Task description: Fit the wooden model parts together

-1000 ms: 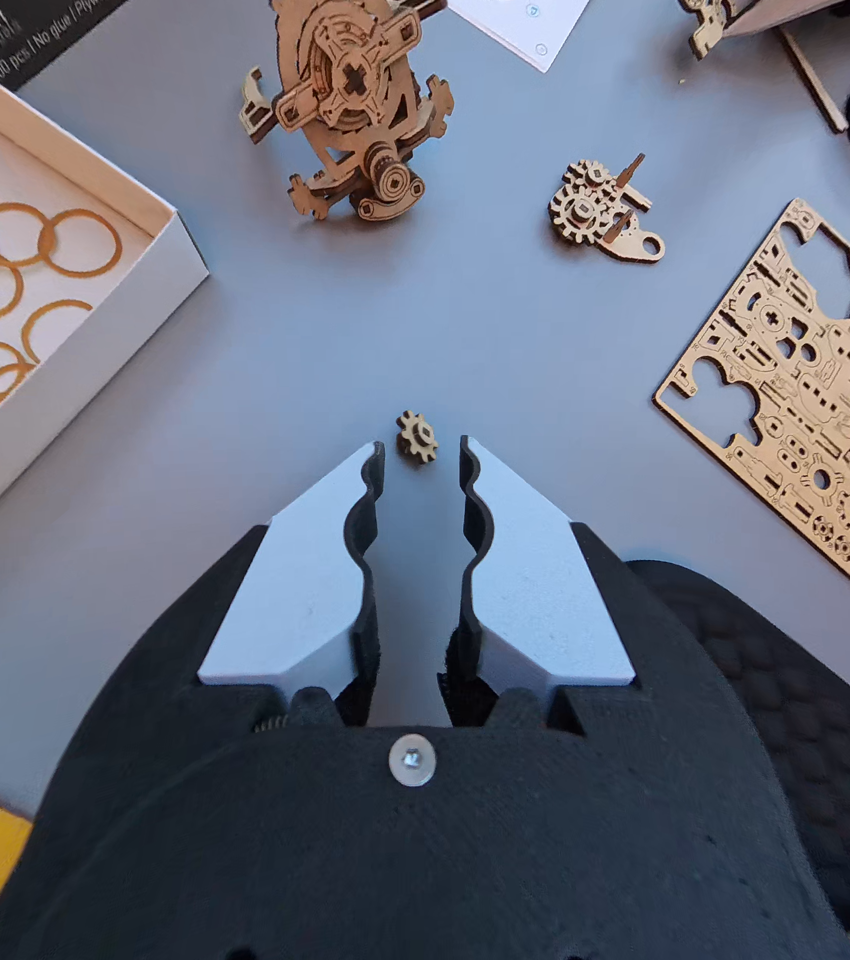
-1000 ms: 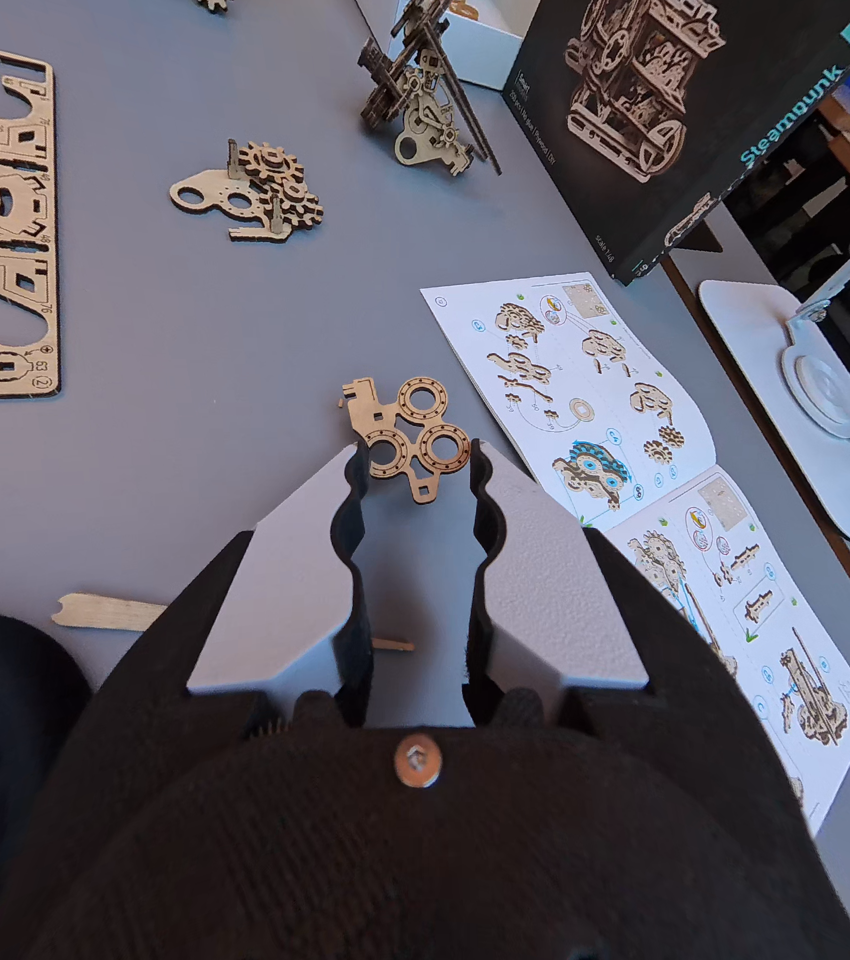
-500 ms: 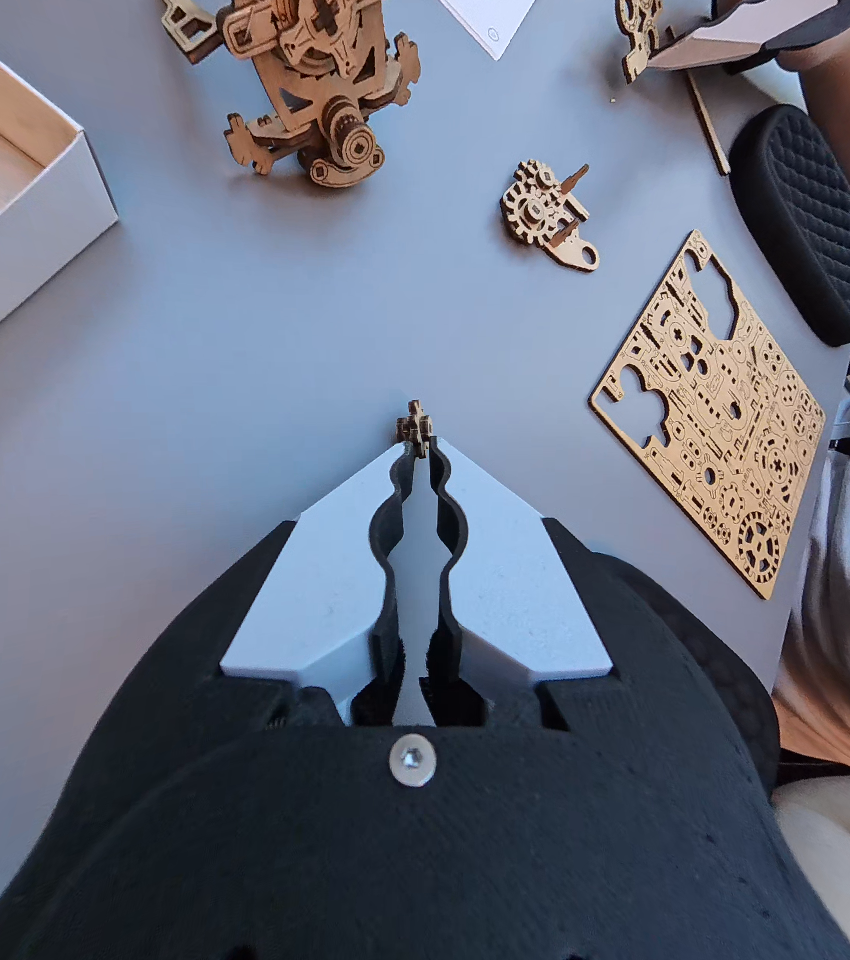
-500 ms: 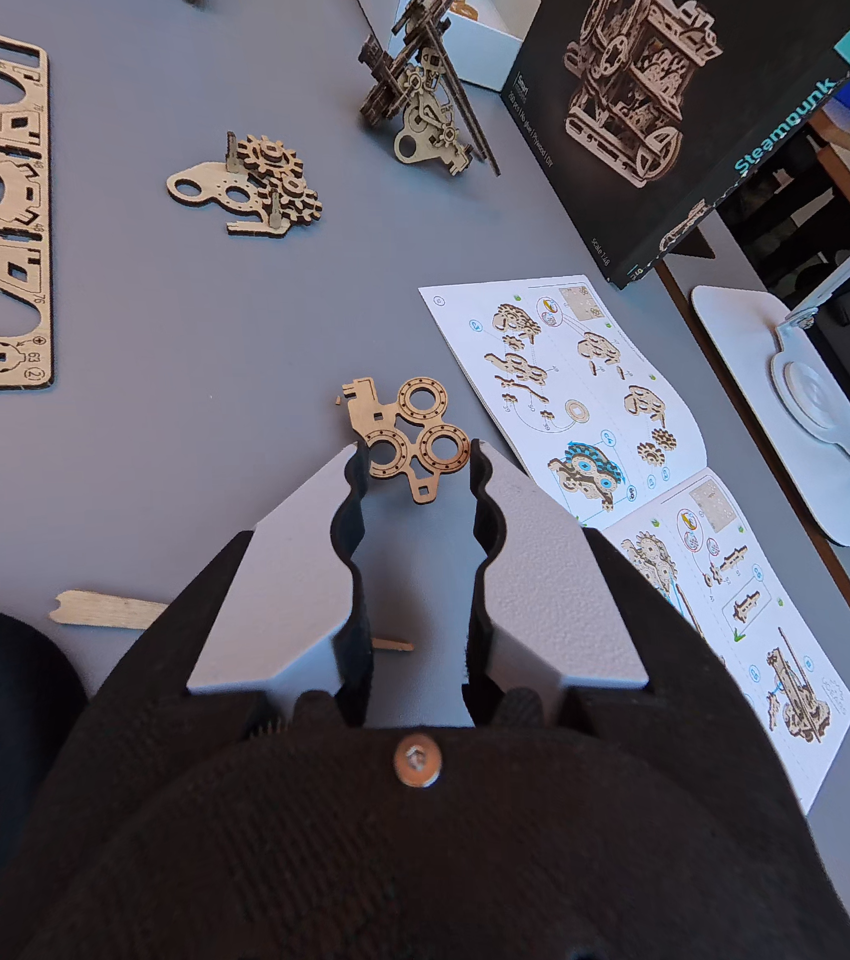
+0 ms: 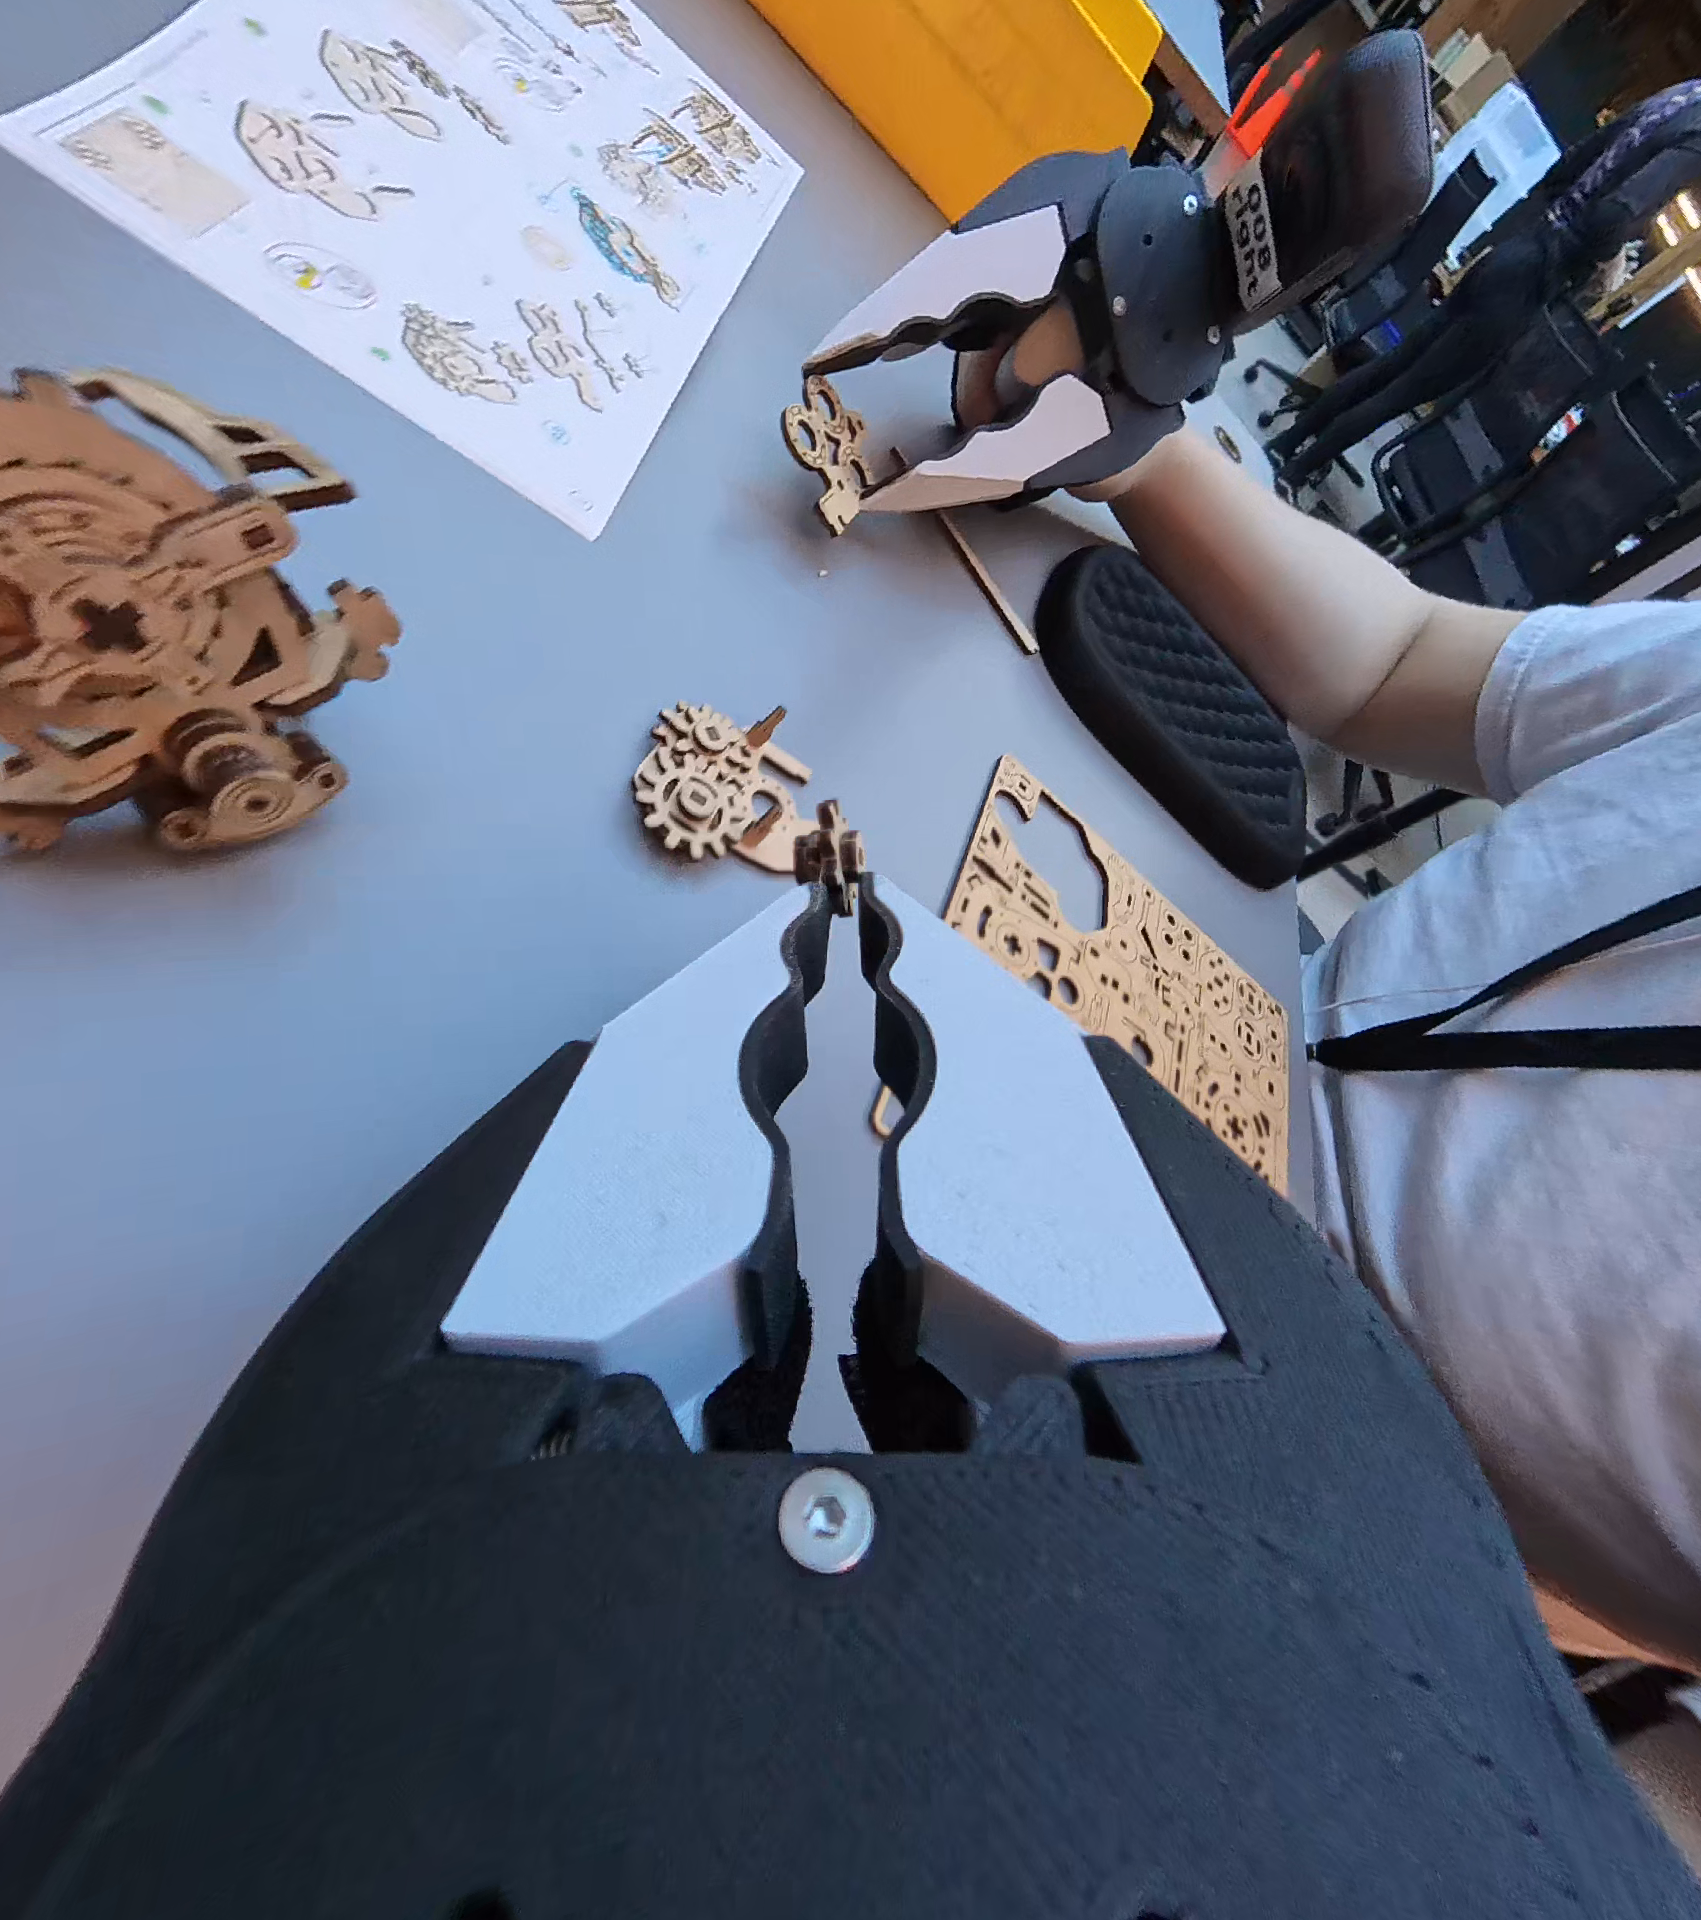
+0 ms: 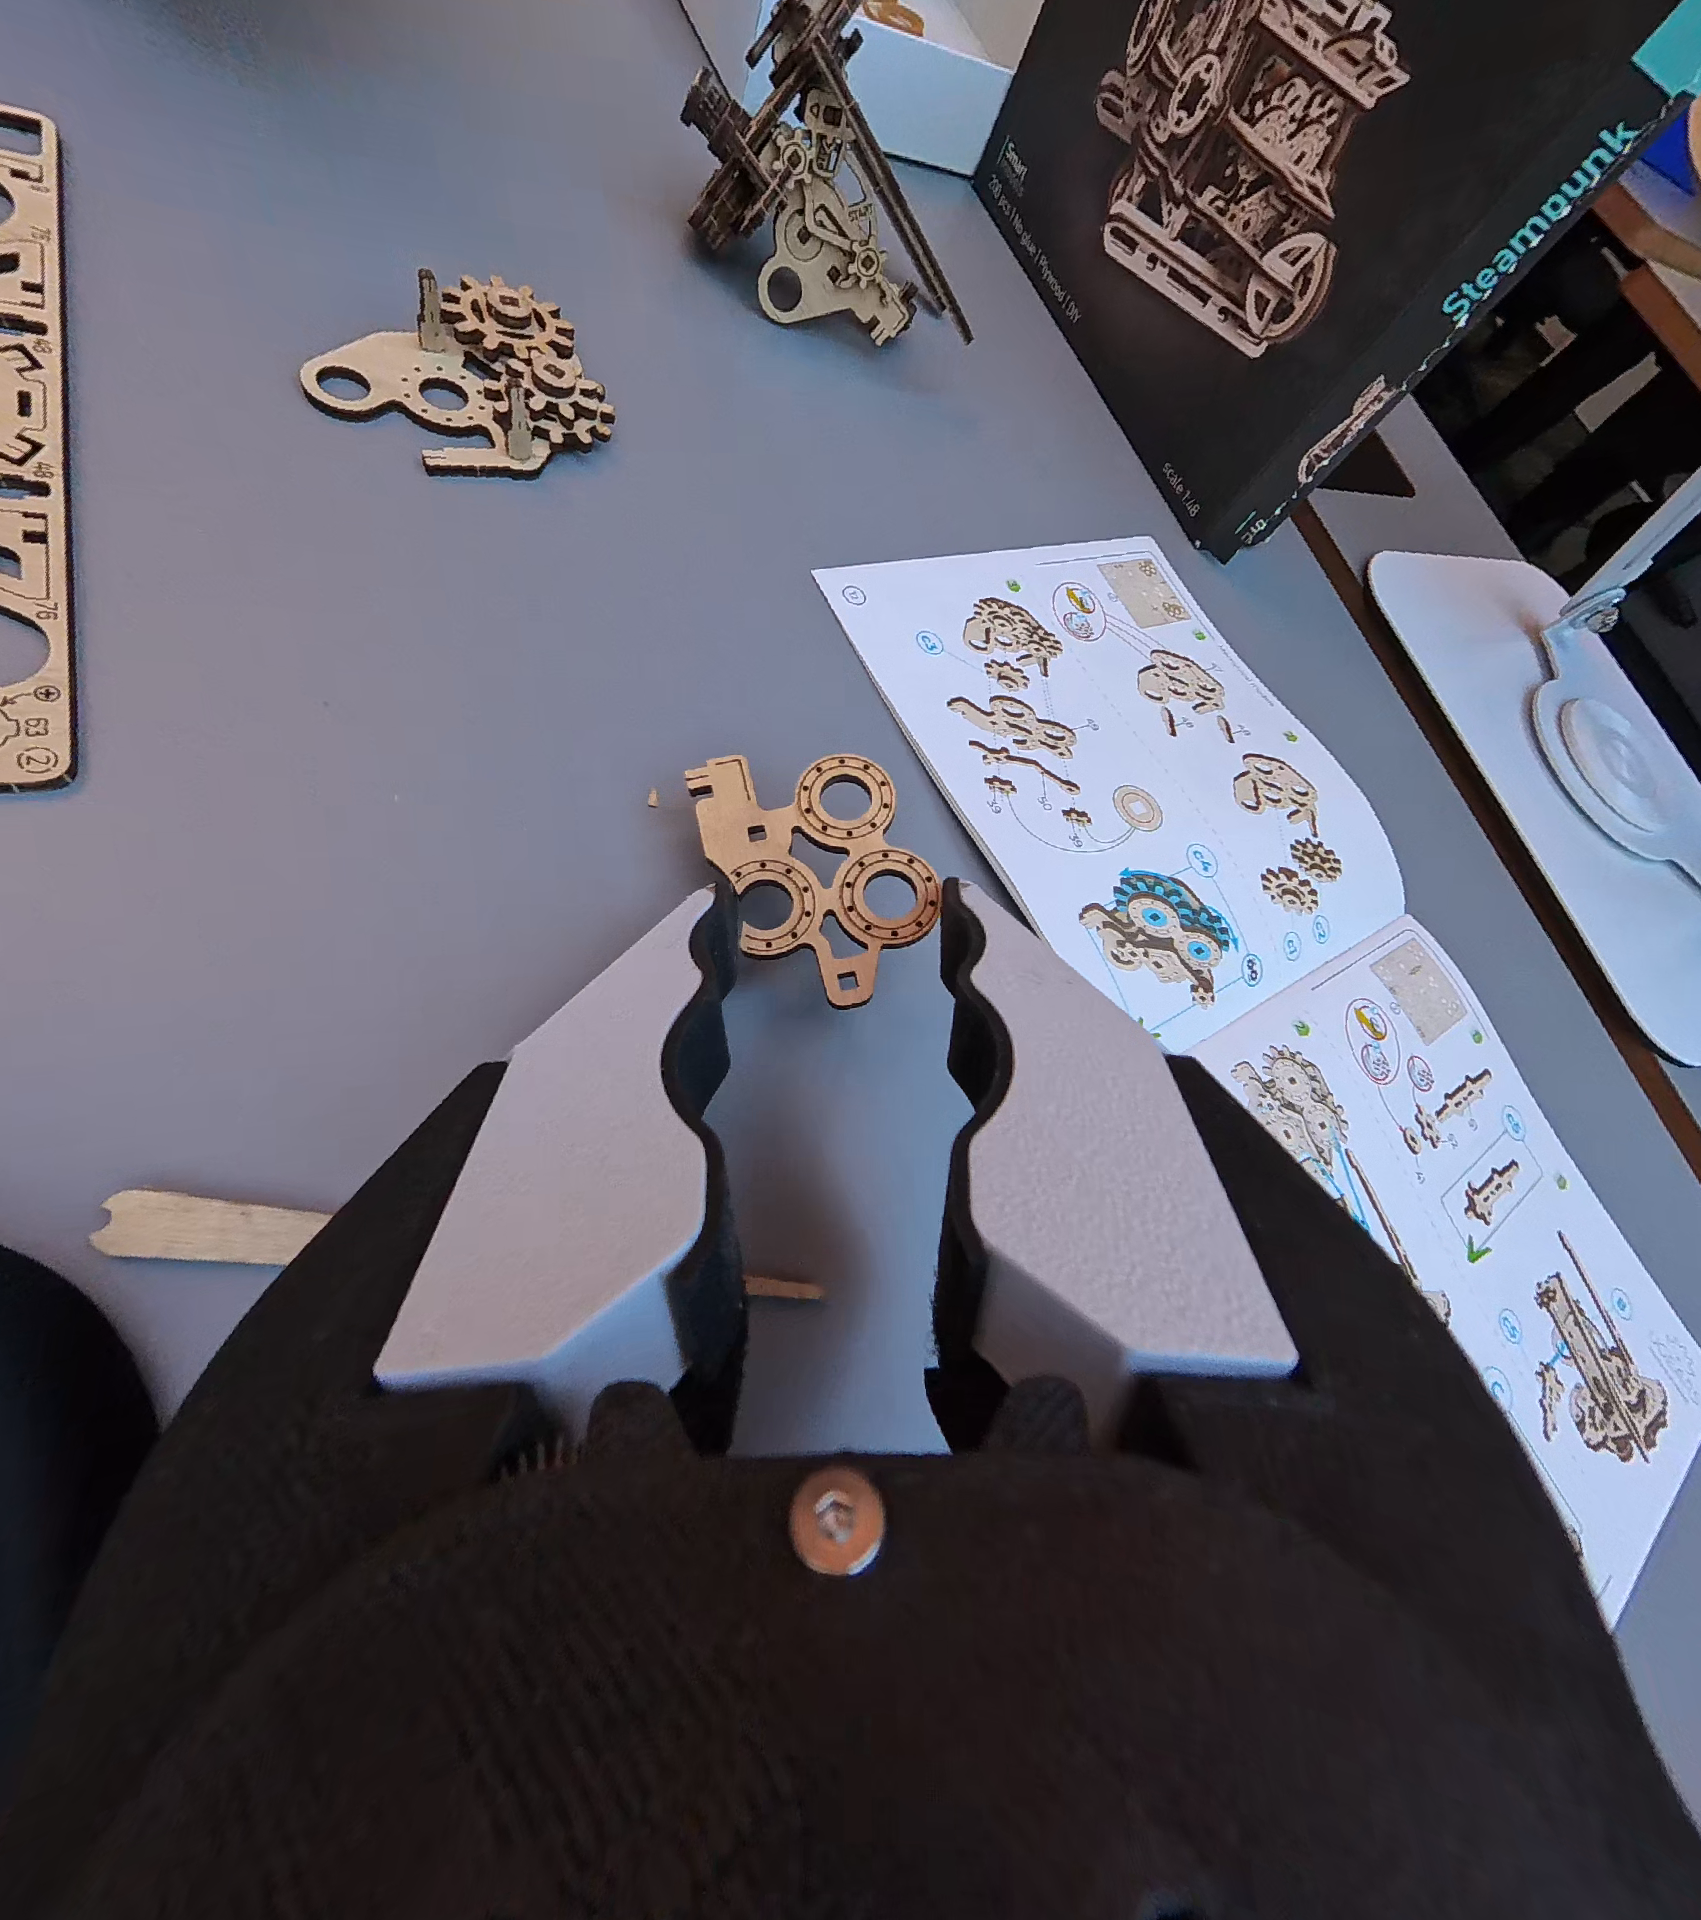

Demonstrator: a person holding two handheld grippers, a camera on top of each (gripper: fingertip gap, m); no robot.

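Note:
My left gripper (image 5: 830, 883) is shut on a small wooden gear (image 5: 828, 854) and holds it above the grey table, just right of a flat gear subassembly (image 5: 711, 795). My right gripper (image 6: 835, 904) is shut on a flat wooden plate with three rings (image 6: 825, 873), pinched across its two lower rings, low over the table. In the left wrist view the right gripper (image 5: 838, 431) and its plate (image 5: 822, 436) show farther back. The gear subassembly also shows in the right wrist view (image 6: 472, 384).
A larger built model (image 5: 98, 623) stands at the left, a laser-cut parts sheet (image 5: 1126, 966) at the right. An instruction sheet (image 6: 1189, 831), a black kit box (image 6: 1293, 208), a wooden stick (image 6: 202, 1226) and a black wrist rest (image 5: 1168, 707) lie around. A person's arm (image 5: 1345, 644) reaches in. About 20 cm separates my left fingertips from my right.
My left gripper closed on the small gear that lay on the table, lifted it and swung right toward the gear subassembly. My right gripper kept hold of the three-ring plate, nearly still.

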